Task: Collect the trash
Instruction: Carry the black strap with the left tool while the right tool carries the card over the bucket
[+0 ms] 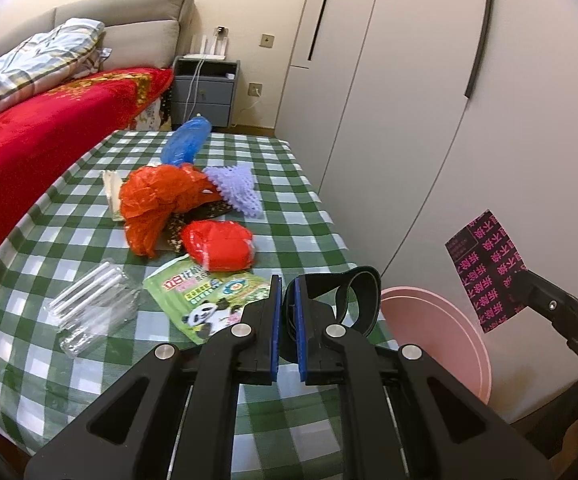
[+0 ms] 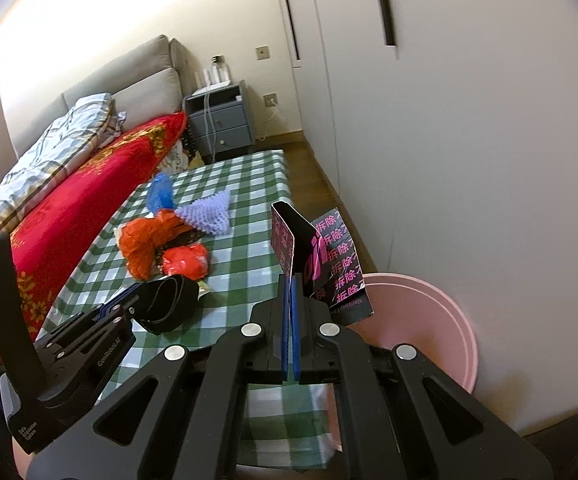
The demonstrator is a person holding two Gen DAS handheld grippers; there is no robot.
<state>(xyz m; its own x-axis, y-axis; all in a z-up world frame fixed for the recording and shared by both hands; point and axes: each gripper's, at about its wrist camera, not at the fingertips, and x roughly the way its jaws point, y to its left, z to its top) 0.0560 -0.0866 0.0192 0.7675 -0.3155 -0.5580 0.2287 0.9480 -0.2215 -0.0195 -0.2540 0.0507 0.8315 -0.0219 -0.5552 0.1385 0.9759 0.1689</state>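
Step in hand, as judged: carry-and-drop, both grippers loaded

Right gripper (image 2: 291, 280): jaws clamped on a folded black card printed with pink characters (image 2: 331, 264). The card stands upright out of the fingertips. The round pink plastic bin (image 2: 449, 320) sits just ahead and to the right of this gripper, below it, beside the white wardrobe door (image 2: 469, 140).

Left gripper (image 1: 285, 284): jaws closed on a looped black elastic strap (image 1: 353, 292), which curls out ahead and to the right of the fingertips, above the green-and-white checked tablecloth (image 1: 289, 208). The bin rim (image 1: 449, 320) lies to the right of this gripper.

Remaining trash on the cloth, ahead and to the left of the left gripper:
- green printed packet with a panda (image 1: 209, 296)
- clear plastic wrapper (image 1: 93, 304)
- red crumpled plastic bags (image 1: 169, 196)
- blue plastic bag (image 1: 187, 140)
- lilac crocheted piece (image 1: 235, 184)

Next move, as judged: bring the card over the bin mouth and part the jaws; then swing the left gripper rightward over the rim and release the strap. The limp strap may snag on a pad
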